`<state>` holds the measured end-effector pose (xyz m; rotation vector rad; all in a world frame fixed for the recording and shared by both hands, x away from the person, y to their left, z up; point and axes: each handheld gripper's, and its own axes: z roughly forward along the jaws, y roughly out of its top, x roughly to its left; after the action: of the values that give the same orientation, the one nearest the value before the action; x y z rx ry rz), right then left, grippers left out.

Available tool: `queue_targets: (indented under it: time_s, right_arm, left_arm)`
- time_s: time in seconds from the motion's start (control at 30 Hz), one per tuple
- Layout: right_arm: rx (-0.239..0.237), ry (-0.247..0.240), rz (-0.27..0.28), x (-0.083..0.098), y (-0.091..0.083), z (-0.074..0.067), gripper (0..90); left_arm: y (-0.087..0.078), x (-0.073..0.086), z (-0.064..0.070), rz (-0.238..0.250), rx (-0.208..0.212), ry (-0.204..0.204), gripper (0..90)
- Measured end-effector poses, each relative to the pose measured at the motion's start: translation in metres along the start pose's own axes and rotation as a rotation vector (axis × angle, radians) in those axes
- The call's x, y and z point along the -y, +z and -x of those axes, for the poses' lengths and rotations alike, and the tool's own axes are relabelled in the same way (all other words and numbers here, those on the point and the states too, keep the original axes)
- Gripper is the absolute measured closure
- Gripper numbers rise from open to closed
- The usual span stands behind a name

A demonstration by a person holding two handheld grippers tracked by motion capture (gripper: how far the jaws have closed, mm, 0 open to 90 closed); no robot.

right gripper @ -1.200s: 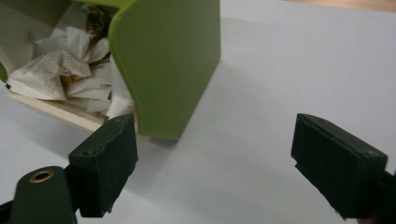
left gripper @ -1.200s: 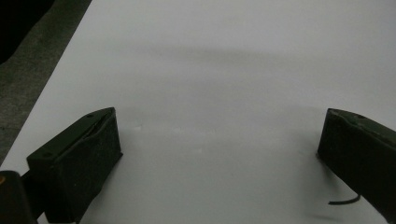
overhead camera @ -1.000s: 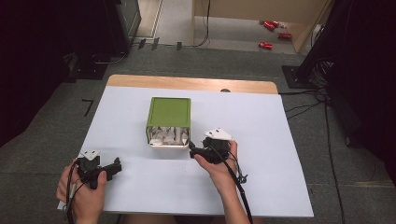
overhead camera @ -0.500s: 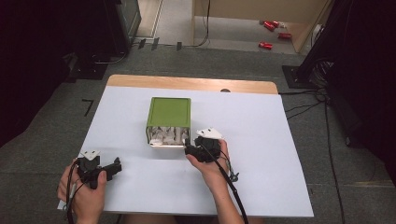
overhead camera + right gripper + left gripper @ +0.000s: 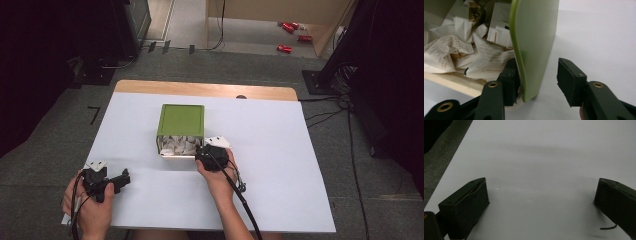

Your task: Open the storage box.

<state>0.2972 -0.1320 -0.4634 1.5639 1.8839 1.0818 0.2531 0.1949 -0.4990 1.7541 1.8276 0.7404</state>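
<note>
on table: green box (image 5: 180,120) on its side, crumpled paper (image 5: 177,146) inside
right gripper (image 5: 537,82): jaws apart, straddling box wall
left gripper (image 5: 541,202): jaws wide, nothing between

Box (image 5: 180,120) mid-table (image 5: 280,150), papers (image 5: 177,146) inside; right gripper (image 5: 537,80) astride its wall.

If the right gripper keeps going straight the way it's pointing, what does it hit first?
Most likely the green box's side wall: the right gripper is open, its jaws straddling that wall's edge, one inside by the crumpled paper. It may touch already.
</note>
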Motion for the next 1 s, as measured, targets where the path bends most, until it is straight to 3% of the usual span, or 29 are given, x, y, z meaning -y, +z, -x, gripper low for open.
queue_targets:
  time_s: [0.13,0.2,0.3,0.67,0.9,1.0]
  right_arm:
    - [0.023,-0.004,0.013,0.001,0.005,-0.004,57.8]
    - [0.024,-0.001,-0.006,0.003,0.010,-0.005,60.4]
    - [0.020,0.036,-0.015,0.004,0.011,-0.008,64.9]
    - [-0.012,0.029,-0.050,0.012,-0.003,-0.011,65.6]
    - [-0.031,0.006,-0.035,0.021,-0.012,-0.012,64.9]
    - [-0.049,0.022,-0.013,0.025,-0.016,-0.011,63.9]
  left_arm:
    - [0.000,0.000,0.000,0.000,0.000,-0.001,0.0]
    - [0.000,0.000,0.000,0.000,0.000,0.000,0.0]
    - [0.000,0.000,0.000,0.000,0.000,0.000,0.0]
    - [0.000,0.000,0.000,0.000,0.000,0.000,0.0]
    - [0.000,0.000,0.000,0.000,0.000,0.000,0.0]
    - [0.000,0.000,0.000,0.000,0.000,0.000,0.0]
